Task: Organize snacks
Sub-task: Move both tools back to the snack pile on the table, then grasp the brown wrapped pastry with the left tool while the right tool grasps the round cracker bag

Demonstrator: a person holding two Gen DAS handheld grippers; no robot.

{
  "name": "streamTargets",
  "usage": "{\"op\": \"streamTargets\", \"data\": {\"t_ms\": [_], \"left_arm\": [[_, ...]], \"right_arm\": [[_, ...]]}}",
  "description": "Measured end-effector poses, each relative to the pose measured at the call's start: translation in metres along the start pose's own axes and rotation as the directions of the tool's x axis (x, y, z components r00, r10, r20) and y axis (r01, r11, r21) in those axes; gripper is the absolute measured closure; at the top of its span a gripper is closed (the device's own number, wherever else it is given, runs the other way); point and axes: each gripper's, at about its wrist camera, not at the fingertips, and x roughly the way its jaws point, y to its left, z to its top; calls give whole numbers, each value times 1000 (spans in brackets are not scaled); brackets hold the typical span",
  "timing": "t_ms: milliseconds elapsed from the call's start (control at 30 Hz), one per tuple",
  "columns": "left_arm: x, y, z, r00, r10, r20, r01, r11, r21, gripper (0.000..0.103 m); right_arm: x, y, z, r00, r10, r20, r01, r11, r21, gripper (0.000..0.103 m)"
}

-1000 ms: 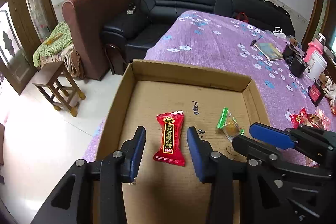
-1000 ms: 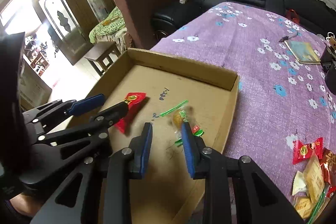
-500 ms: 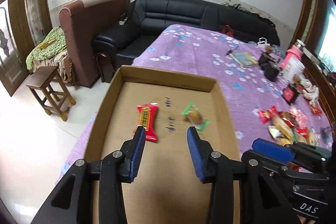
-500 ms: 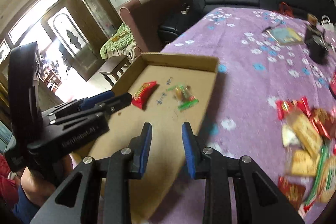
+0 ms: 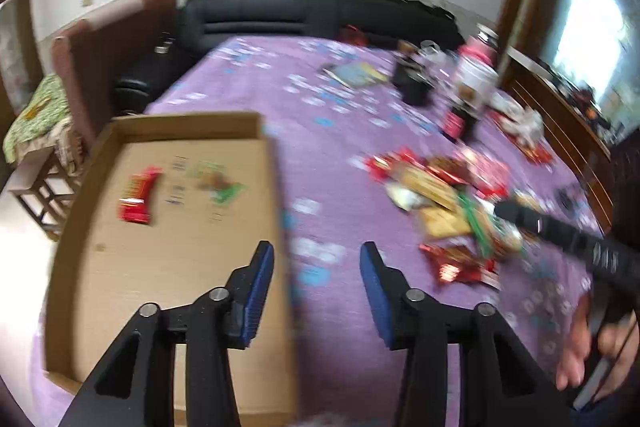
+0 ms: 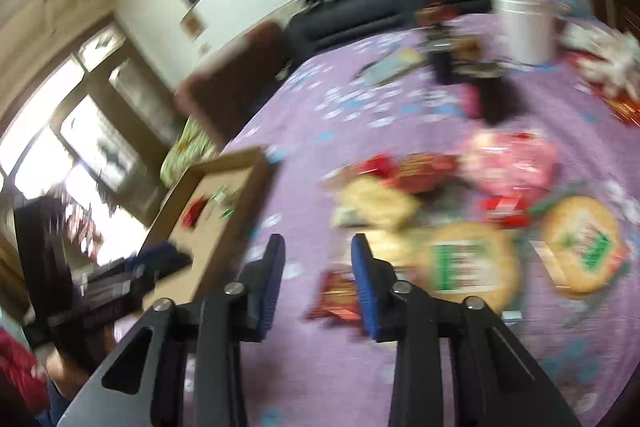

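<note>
No writing can be read through the blur. Both the left gripper (image 5: pixel 316 281) and the right gripper (image 6: pixel 318 279) are seen empty, fingers opening; round green-labelled snack packs (image 6: pixel 468 267) are shown only in the right wrist view.

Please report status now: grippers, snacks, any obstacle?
Left gripper, right gripper: empty, jaws opening. Two snacks in cardboard tray; snack pile waiting. No obstacle seen.

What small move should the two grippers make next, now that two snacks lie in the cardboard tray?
Probably lower the right gripper, jaws opening and empty, onto the dark red foil packet just ahead of it. The heap of wrapped snacks still lies on the purple flowered cloth, beside the shallow brown cardboard tray.
</note>
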Motion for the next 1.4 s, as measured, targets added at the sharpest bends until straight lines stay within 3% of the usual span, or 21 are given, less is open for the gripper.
{"op": "streamTargets", "data": {"t_ms": [133,233,367,500,533,567,633,667,767,800,967,1167,1333,1400], "left_arm": [[23,-37,-2,995,-68,-73,71,997,32,42],[41,-60,-1,988,-107,-108,112,993,39,32],[68,-90,2,983,-87,-164,103,990,93,22],[93,-119,-8,976,-57,-212,94,981,169,23],[94,-121,-11,978,-51,-201,85,982,168,27],[92,-123,-14,985,-33,-171,64,982,178,46],[85,-120,-17,988,-30,-154,57,982,178,52],[80,-114,-20,987,-40,-154,65,985,157,52],[70,-97,-29,989,-42,-145,62,989,137,52],[65,-90,-32,989,-47,-139,64,990,122,52],[45,-69,-38,998,-7,-62,13,995,100,52],[36,-67,-37,1000,2,-8,-1,994,106,52],[38,-66,-37,1000,5,-11,-3,995,101,52],[39,-64,-36,1000,5,-14,-3,995,97,52]], "right_arm": [[-14,-41,2,999,-33,31,30,996,86,69],[-20,-57,6,998,3,56,-11,990,141,69],[-23,-62,8,997,-12,71,1,987,163,69],[-27,-78,8,997,-47,68,33,979,203,63],[-25,-80,8,996,-64,60,51,978,204,62],[-24,-83,7,995,-93,48,81,975,207,61],[-20,-85,6,993,-117,18,111,972,207,54],[-14,-84,4,992,-128,-9,127,973,193,45],[-1,-77,1,986,-154,-66,162,976,147,40],[2,-75,-1,980,-181,-80,190,974,125,31],[19,-63,-9,954,-271,-132,275,961,18,22],[27,-46,-15,925,-357,-129,344,932,-116,21],[30,-32,-19,921,-365,-134,340,923,-182,18],[29,-34,-18,921,-366,-131,344,924,-169,23]]}}
